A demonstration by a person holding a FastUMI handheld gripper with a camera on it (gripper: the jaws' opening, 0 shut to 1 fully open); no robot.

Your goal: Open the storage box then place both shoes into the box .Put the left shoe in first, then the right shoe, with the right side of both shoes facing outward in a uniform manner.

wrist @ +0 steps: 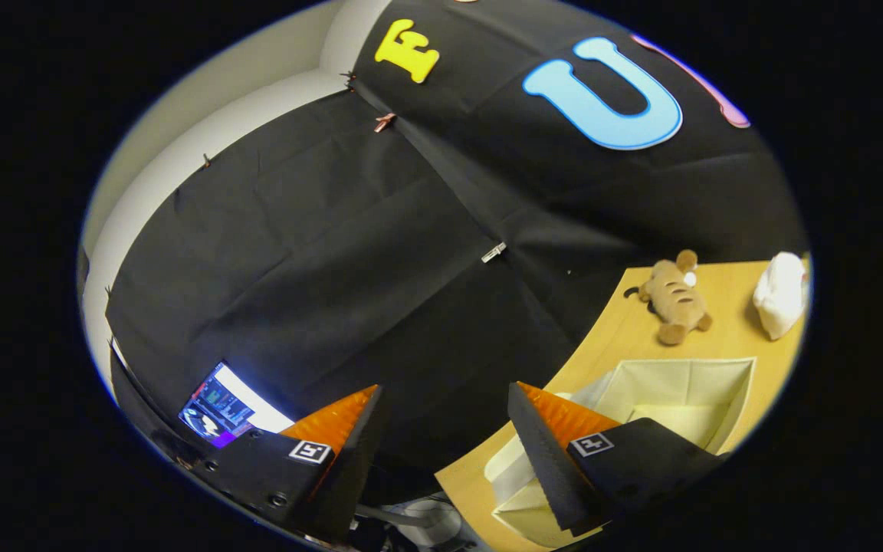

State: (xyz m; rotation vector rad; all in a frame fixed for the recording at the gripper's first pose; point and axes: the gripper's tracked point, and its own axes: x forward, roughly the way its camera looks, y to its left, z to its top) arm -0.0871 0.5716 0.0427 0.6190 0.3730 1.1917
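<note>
The box (683, 399) is seen open on the tabletop (725, 337), just beyond the right finger. The fingers (445, 429) are spread wide, nothing held. A plush toy (675, 299) lies beyond the box.

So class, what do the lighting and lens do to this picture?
Gripper view: the fisheye bends the table edge into a curve; the screen glares bright against the dark cloth; the open box and plush toy are evenly lit and sharp; the gripper fingers, spread with nothing between them, look slightly soft.
</note>
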